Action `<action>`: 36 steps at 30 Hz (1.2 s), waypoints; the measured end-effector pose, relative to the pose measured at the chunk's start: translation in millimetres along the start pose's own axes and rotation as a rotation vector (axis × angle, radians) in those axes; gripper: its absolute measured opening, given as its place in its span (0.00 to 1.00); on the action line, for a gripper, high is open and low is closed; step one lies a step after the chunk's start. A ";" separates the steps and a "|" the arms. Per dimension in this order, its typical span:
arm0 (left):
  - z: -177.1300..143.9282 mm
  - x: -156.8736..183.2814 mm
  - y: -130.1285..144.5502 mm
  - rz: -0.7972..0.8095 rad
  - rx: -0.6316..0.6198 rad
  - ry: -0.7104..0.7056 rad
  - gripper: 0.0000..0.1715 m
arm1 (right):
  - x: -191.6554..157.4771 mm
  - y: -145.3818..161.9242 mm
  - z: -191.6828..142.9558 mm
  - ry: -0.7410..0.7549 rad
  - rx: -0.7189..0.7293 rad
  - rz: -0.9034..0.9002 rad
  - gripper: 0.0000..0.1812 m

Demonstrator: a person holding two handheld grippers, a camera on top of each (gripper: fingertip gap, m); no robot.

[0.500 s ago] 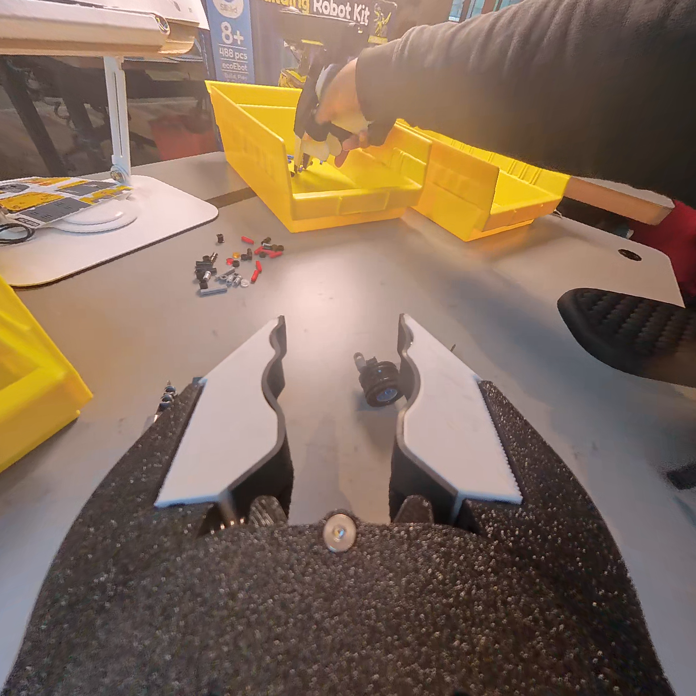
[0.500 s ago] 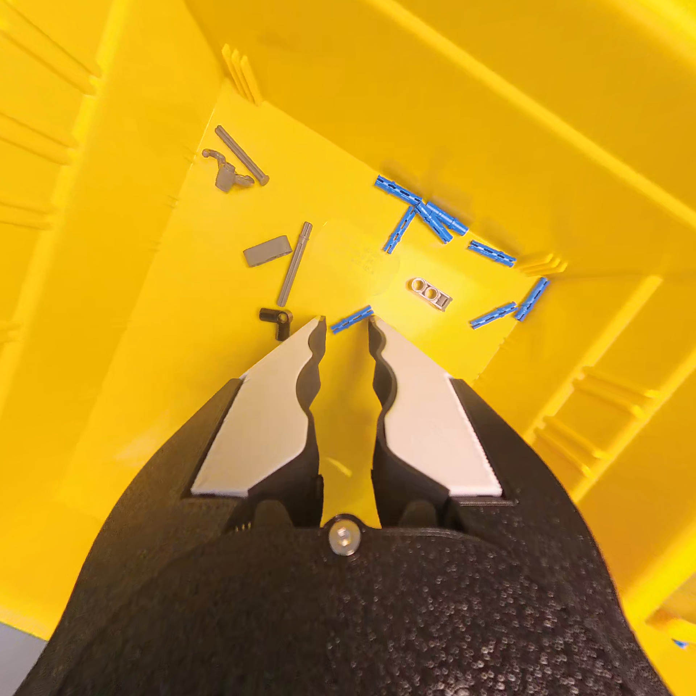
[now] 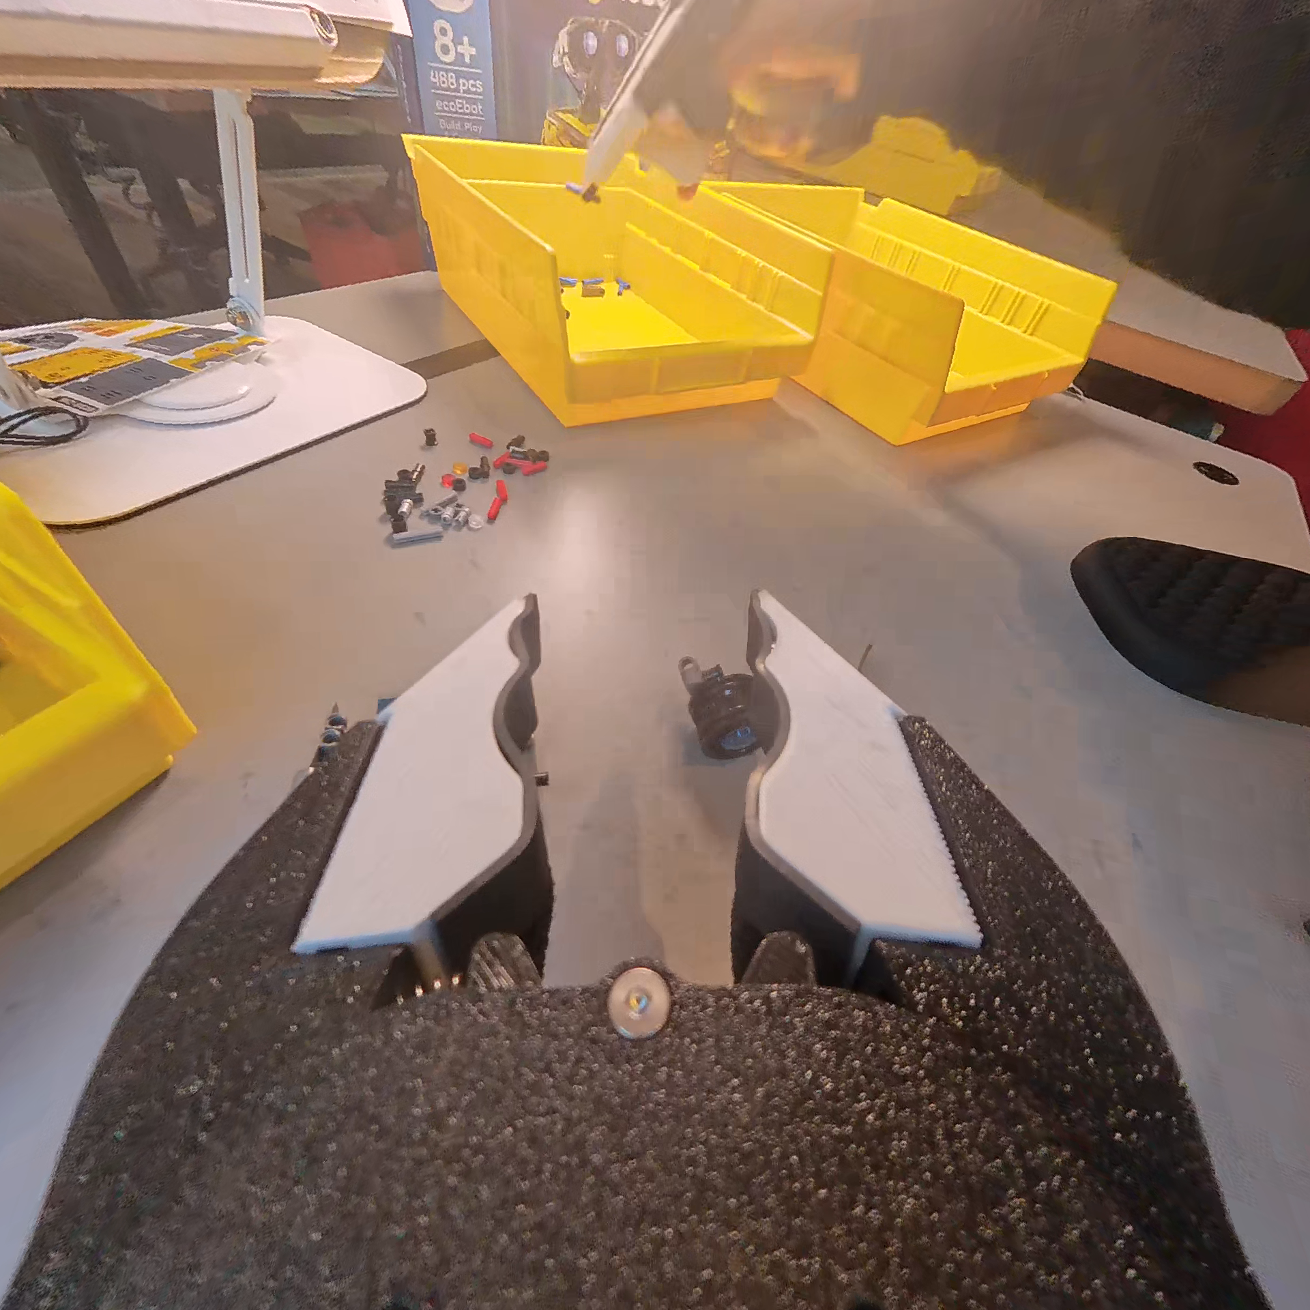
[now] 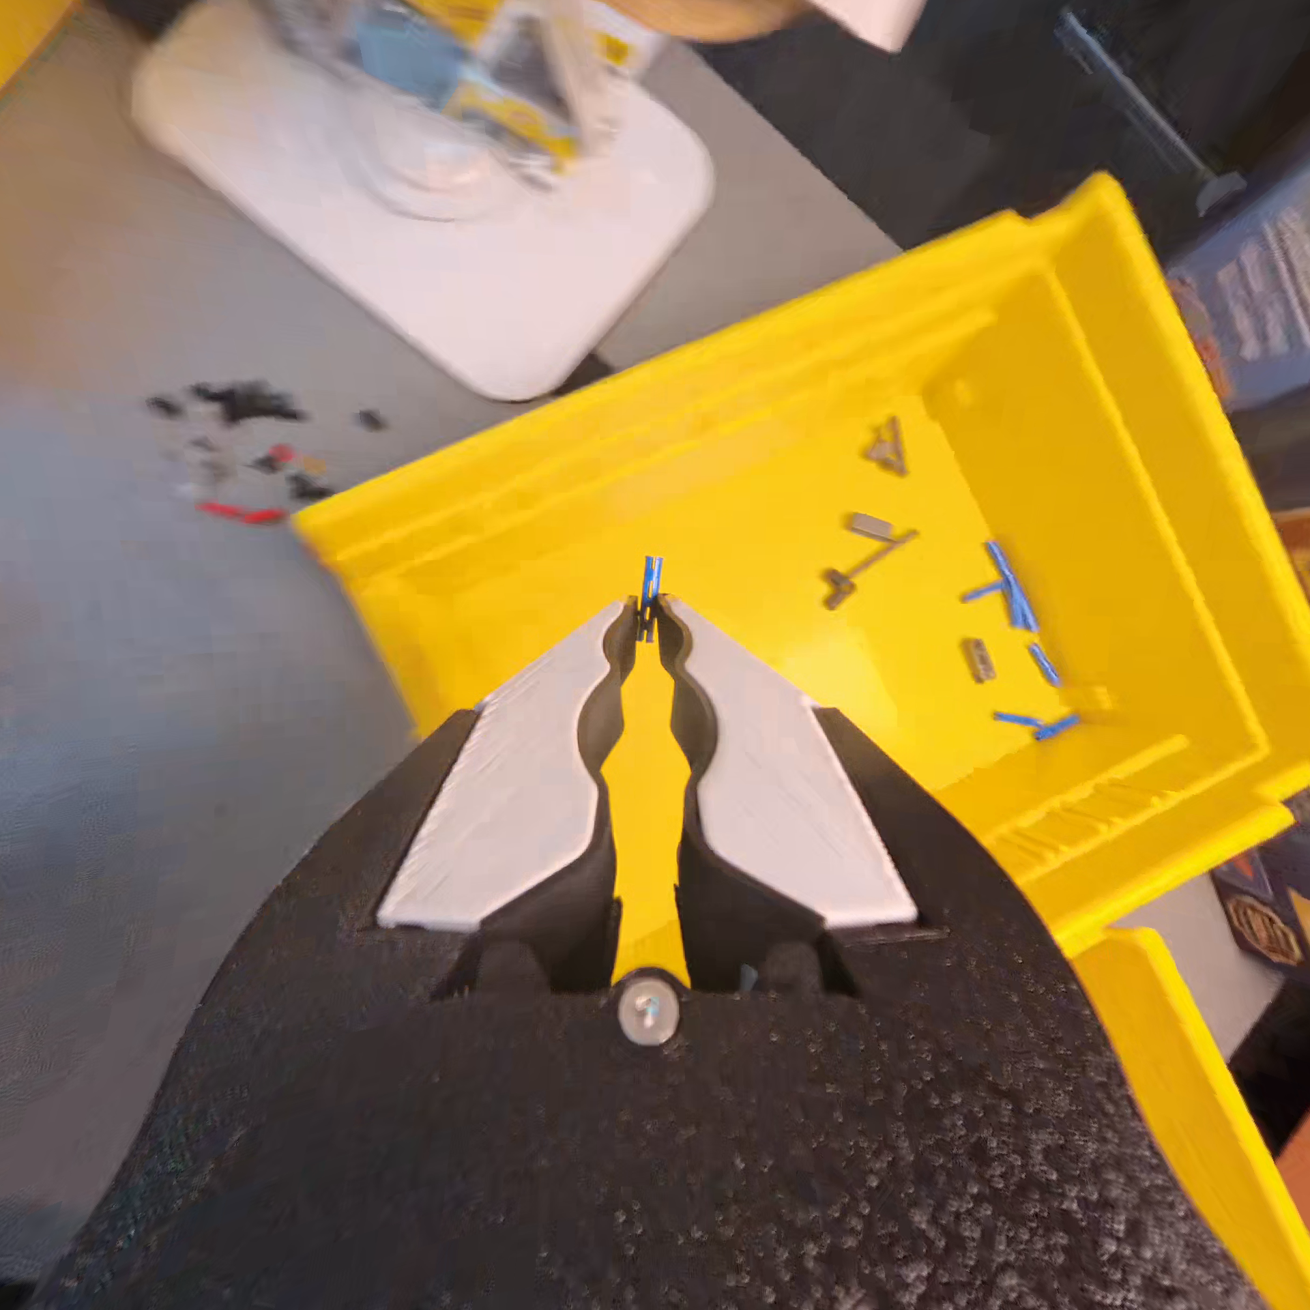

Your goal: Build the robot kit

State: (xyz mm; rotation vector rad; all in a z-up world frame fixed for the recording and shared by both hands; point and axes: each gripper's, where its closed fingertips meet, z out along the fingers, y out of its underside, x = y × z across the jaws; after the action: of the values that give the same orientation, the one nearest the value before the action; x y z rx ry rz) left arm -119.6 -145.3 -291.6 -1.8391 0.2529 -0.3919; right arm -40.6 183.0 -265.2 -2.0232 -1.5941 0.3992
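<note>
Left gripper: low over the grey bench, jaws spread wide, nothing held. Small black wheel assembly: resting on the bench between the fingers, just beside the inner face of the right-hand finger (contact cannot be confirmed). Loose cluster of small black, grey and red parts: on the bench ahead, well apart from the jaws. Beyond the cluster: two yellow bins side by side, the nearer yellow bin with an open front. To the left: white stand base carrying printed sheets; at the left edge, a corner of another yellow bin. Right gripper: above the yellow bin, jaws pressed almost together, tips pinching a blue pin that stands upright out of them. On the bin floor to the right: further blue pins and several grey parts. In the left wrist view: right gripper blurred, above the bin's rear rim.
</note>
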 end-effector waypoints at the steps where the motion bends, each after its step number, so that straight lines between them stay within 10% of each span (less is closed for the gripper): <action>1: -0.4 -1.6 -0.3 0.001 0.000 -0.009 0.34 | -37.2 2.0 -17.2 -0.060 0.034 -0.083 0.02; 8: -1.7 -6.5 0.4 0.042 -0.014 -0.051 0.35 | -239.4 120.1 -16.8 -0.290 -0.041 -0.356 0.03; 15: -1.0 1.6 -0.1 0.069 -0.016 -0.037 0.34 | -246.8 122.8 -6.8 -0.323 -0.064 -0.358 0.10; 21: -2.3 4.8 -3.7 0.075 -0.005 -0.027 0.34 | -44.3 -13.4 -36.5 0.070 0.184 0.018 0.13; 26: -1.6 5.8 -2.0 0.067 -0.010 -0.020 0.33 | 105.3 4.6 33.1 0.229 0.004 0.485 0.19; 36: -0.7 8.0 -1.2 0.030 -0.012 0.013 0.33 | 157.7 49.8 102.8 0.369 -0.106 0.671 0.09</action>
State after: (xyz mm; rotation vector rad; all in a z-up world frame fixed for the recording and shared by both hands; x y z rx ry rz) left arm -112.6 -148.5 -289.1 -1.8434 0.2920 -0.3825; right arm -14.2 349.2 -363.3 -2.5050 -0.7068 0.1574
